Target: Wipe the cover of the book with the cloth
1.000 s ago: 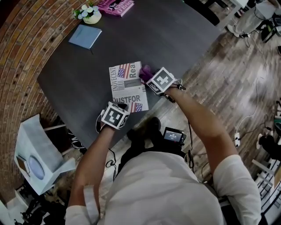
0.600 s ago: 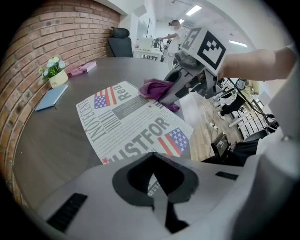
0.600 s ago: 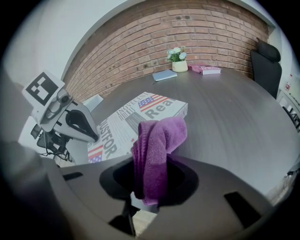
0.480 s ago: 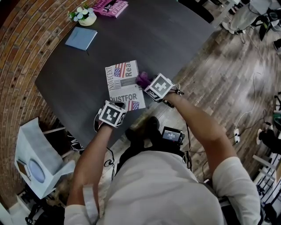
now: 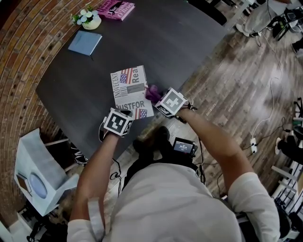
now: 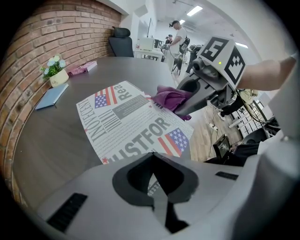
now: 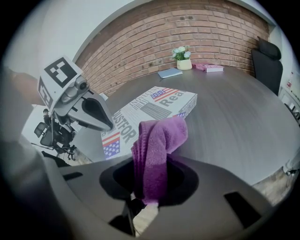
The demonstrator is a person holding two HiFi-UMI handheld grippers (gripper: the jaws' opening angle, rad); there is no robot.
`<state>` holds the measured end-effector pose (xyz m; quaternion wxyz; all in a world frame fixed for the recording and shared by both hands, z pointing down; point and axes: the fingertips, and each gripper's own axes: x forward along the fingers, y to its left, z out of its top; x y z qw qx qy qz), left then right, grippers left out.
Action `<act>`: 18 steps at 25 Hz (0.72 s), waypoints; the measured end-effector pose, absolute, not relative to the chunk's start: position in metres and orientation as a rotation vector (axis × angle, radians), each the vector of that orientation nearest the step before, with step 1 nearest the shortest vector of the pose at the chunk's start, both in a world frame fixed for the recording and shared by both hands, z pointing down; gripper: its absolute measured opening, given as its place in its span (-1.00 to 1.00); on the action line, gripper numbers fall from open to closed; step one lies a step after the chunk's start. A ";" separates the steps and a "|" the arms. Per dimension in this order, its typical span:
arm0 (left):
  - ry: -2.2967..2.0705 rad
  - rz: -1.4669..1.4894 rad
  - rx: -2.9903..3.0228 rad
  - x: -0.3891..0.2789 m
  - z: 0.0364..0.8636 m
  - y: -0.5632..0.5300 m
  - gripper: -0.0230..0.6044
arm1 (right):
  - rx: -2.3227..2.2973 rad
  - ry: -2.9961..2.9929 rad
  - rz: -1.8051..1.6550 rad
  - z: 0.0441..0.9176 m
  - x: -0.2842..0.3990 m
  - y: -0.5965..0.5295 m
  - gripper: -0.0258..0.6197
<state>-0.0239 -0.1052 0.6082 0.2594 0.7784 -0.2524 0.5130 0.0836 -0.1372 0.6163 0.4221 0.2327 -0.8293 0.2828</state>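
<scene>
The book (image 5: 129,90), with a newspaper-style cover and flag prints, lies flat near the dark table's front edge. My right gripper (image 5: 156,97) is shut on the purple cloth (image 5: 152,92), which hangs at the book's right edge. In the right gripper view the cloth (image 7: 157,145) droops from the jaws, with the book (image 7: 150,108) just beyond it. My left gripper (image 5: 128,114) is shut with nothing in it, its tips over the book's near edge. In the left gripper view the book (image 6: 126,124) spreads ahead, with the cloth (image 6: 171,97) and the right gripper (image 6: 185,107) at its right side.
At the table's far end stand a small flower pot (image 5: 86,18), a blue notebook (image 5: 84,42) and a pink book (image 5: 116,8). A brick wall (image 5: 19,56) runs along the left. The table edge (image 5: 156,120) is close to me, with wooden floor to the right.
The right gripper has drawn the cloth nearer to me along the book's right edge. The left gripper has stayed at the book's near edge.
</scene>
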 end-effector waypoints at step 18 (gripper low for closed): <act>-0.753 1.362 2.090 -0.023 0.608 -0.104 -0.90 | 0.484 -2.121 0.718 0.614 0.083 -0.075 -0.60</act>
